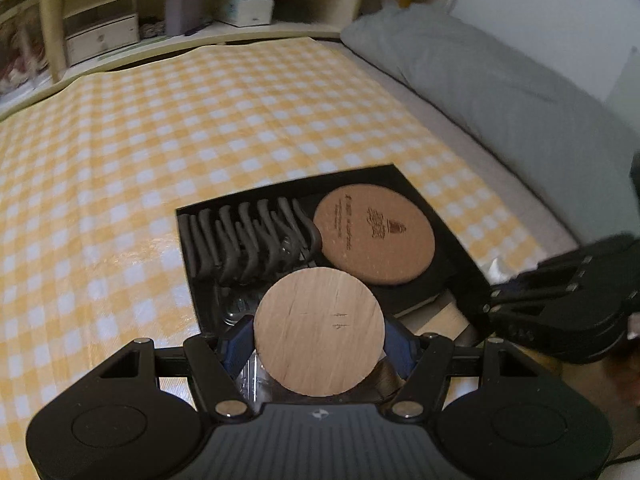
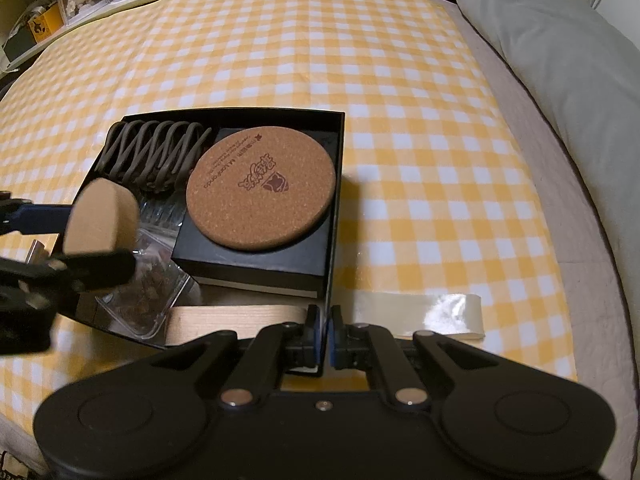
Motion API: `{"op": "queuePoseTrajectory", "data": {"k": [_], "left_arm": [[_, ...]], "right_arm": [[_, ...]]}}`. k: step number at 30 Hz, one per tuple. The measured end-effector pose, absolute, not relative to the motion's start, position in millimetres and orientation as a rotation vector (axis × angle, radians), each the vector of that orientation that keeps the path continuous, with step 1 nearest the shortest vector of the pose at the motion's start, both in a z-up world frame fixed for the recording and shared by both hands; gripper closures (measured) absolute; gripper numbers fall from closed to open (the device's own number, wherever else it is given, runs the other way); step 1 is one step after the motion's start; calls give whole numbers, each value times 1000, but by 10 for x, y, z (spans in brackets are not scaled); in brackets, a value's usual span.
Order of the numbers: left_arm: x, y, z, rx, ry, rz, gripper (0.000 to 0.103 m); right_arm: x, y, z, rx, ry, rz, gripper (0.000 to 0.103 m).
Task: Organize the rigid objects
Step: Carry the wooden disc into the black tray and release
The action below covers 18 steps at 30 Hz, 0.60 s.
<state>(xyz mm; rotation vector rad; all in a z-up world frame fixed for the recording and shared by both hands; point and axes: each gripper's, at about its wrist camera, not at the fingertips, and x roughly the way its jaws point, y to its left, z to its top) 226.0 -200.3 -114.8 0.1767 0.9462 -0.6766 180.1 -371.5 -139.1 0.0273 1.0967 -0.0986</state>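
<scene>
the wooden disc [image 1: 319, 332] sits clamped between the blue pads of the left tongs [image 1: 319, 354], held above the near-left part of the black box [image 1: 436, 216], over a clear plastic container [image 2: 148, 300] of brown bits. just beyond it in the box lies a printed cork coaster [image 1: 374, 234] on a smaller black case [image 2: 256, 260], with a coiled dark wire rack [image 1: 248, 240] at the far left. the right tongs [image 2: 325, 332] are closed down on the near wall of the box, seemingly steadying it. everything rests on a yellow checked cloth [image 1: 200, 120] spread over a bed, with a grey pillow [image 1: 480, 80] to the right.

the disc is thick and smooth, gripped only at its rim, so it could likely twist or slip out if the pads ease early. dropped from here it may land on the plastic container and tilt rather than lie flat. if the right tongs tug the thin wall, the box could shift on the soft bed.
</scene>
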Motion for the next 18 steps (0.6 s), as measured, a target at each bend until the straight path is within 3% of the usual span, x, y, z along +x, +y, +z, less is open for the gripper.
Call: {"op": "queuePoseTrajectory", "data": {"k": [14,18], "left_arm": [[2300,-2098,-1353,201,926,-701,34],[2281,-2105,-1359,204,939,-700,22]], "right_arm": [[1802,-3716,-1392,27,1096,-100,99],[1798,-3709,-1395,27,1096,-100,99]]}}
